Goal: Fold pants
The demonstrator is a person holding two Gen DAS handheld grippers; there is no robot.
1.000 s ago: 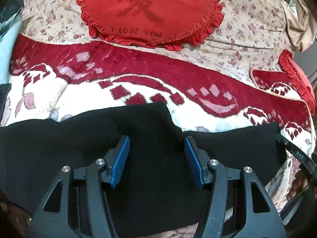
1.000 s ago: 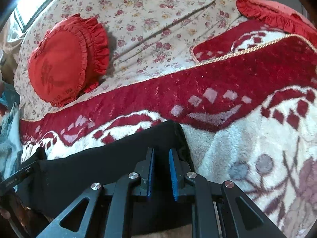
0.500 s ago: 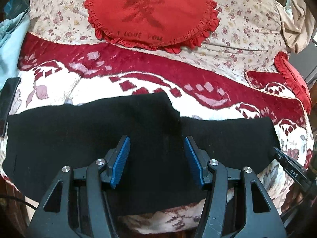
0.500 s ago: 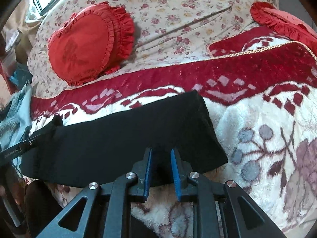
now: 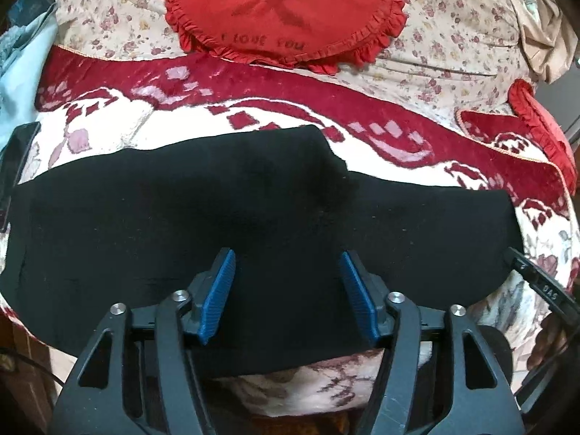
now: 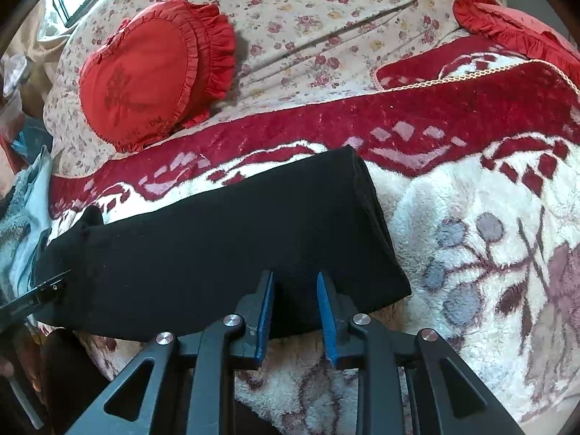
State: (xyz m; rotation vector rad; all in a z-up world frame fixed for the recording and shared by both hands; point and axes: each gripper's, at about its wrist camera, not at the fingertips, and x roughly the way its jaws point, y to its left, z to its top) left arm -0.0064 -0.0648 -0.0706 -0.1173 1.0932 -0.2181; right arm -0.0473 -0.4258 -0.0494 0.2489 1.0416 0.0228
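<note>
Black pants [image 5: 253, 217], near edge gripper-hidden

We see plain black pants [image 5: 253, 217] lying on a plush blanket [image 6: 471, 239] of cream with grey and mauve flowers and a deep red band of pale pink diamonds. Beyond the blanket lies a beige sheet [image 6: 308, 18] sprinkled with small red roses. On that sheet rests a red ruffled cushion [image 5: 282, 11] with darker red lettering.

Floral-sheeted bed [image 6: 326, 18], bright window [image 6: 69, 0]
</note>
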